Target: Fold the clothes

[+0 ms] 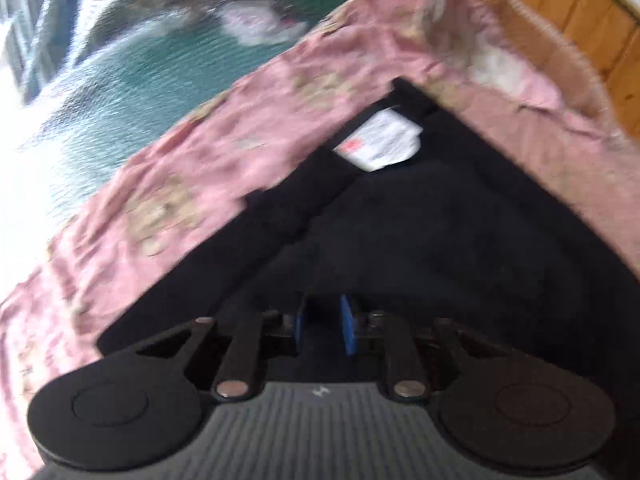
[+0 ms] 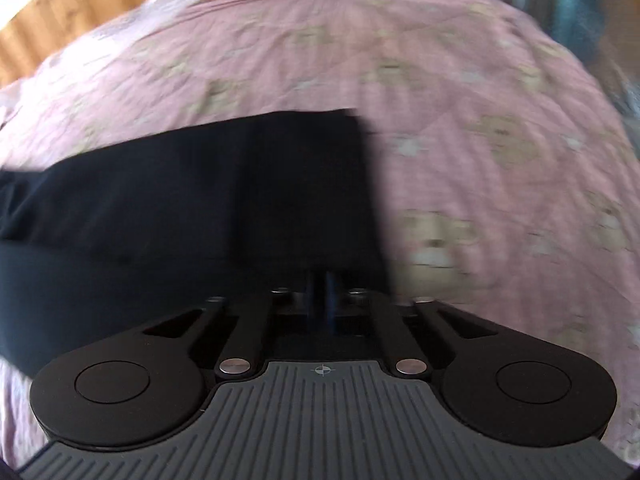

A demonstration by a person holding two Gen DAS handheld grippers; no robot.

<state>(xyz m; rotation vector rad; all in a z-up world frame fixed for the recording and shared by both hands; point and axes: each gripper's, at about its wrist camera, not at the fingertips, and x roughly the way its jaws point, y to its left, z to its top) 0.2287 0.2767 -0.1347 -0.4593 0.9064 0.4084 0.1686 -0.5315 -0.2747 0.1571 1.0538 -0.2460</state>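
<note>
A black garment [image 1: 440, 220] lies spread on the pink bed cover, its white care label [image 1: 380, 142] showing near the far corner. My left gripper [image 1: 323, 326] is at the garment's near edge, and its blue pads [image 1: 349, 330] are drawn in on dark cloth. In the right wrist view the same black garment [image 2: 200, 184] stretches as a wide band to the left. My right gripper [image 2: 322, 300] is shut on its near right corner. The fingertips of both grippers are mostly buried in fabric, and both views are motion-blurred.
A pink patterned bed cover [image 1: 240, 140] [image 2: 480, 120] lies under everything. A teal blanket [image 1: 120, 80] with a pale item on it sits beyond the cover's left edge. Wooden panelling [image 1: 580, 12] [image 2: 60, 12] borders the far side.
</note>
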